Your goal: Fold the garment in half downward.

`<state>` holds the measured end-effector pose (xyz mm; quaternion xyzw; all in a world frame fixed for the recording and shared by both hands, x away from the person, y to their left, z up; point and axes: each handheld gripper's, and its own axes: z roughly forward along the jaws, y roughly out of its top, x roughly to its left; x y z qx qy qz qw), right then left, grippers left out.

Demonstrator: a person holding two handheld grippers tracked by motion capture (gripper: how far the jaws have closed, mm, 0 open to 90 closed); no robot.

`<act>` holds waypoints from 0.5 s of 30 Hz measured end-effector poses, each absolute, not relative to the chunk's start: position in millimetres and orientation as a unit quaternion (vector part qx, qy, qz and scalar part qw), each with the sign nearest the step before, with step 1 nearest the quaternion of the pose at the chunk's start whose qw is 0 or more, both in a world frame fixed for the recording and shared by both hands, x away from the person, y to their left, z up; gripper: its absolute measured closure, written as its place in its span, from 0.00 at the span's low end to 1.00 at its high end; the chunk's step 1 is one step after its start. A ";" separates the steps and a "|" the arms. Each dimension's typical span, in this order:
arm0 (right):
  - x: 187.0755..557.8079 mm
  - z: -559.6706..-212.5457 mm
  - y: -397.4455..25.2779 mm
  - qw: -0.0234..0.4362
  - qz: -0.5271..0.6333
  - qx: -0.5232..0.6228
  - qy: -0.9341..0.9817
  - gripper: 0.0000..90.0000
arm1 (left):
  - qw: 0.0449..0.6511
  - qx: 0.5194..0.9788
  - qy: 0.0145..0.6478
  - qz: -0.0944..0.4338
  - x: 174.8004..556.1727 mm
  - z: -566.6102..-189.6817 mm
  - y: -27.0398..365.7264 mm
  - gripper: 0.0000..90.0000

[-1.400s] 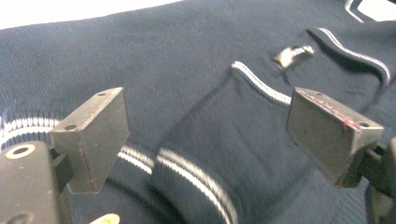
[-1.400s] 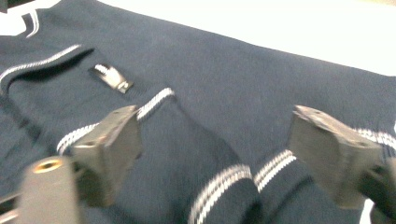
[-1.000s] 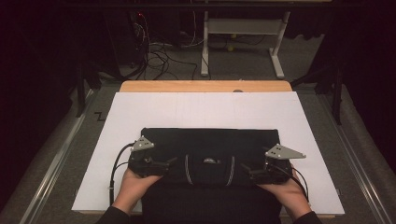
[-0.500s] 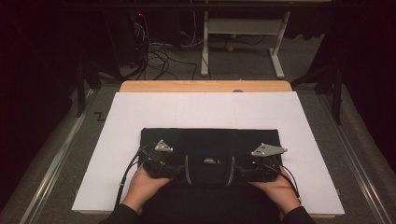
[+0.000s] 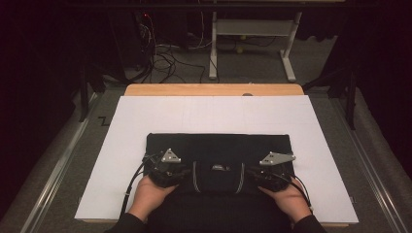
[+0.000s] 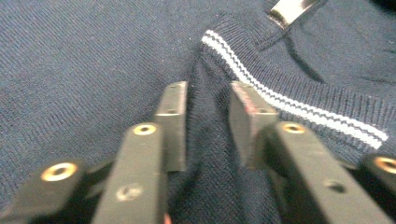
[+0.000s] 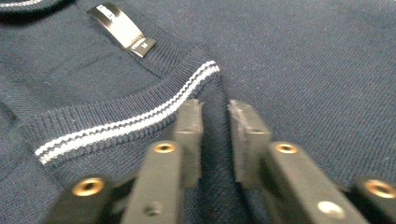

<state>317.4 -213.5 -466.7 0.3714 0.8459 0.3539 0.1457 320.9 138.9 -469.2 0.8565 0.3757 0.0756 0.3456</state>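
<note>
Tongs, two, one per hand, both resting on a dark navy knit sweater [image 5: 218, 155]. Left gripper [image 5: 180, 171]: at about 7 o'clock on the white sheet [image 5: 214, 114], pointing inward toward 3 o'clock, grey three-cornered plate on top. In the left gripper view its jaws stand partly apart, with a raised ridge of the knit between them beside the collar's end; whether the pads press the fabric cannot be told. Right gripper [image 5: 256, 174]: at about 5 o'clock, pointing inward toward 9 o'clock, plate on top. In the right gripper view its jaws are likewise partly apart, straddling a fold of fabric just below the striped collar [image 7: 130, 119].

Sweater: folded into a wide rectangle, lying at the 6 o'clock half of the sheet, its near part running off the table edge toward the person. Collar with two thin white stripes [image 6: 289, 100] sits between the two grippers; neck label [image 7: 122, 29] inside it.

White sheet covers a wooden table [image 5: 214, 89], bare wood showing at 12 o'clock.

Left hand [image 5: 148, 196] and right hand [image 5: 289, 199] enter from 6 o'clock.
</note>
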 end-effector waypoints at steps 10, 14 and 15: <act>307.7 -456.5 -218.7 0.169 0.391 0.358 0.831 0.90 | 0.393 0.836 0.374 0.080 311.4 -458.5 145.2 0.89; 300.4 -451.6 -223.4 0.172 0.413 0.352 0.822 0.90 | 0.412 0.830 0.367 0.077 303.1 -452.1 151.6 0.89; 298.0 -450.2 -224.4 0.173 0.419 0.348 0.821 0.90 | 0.414 0.830 0.365 0.077 300.6 -450.5 153.3 0.89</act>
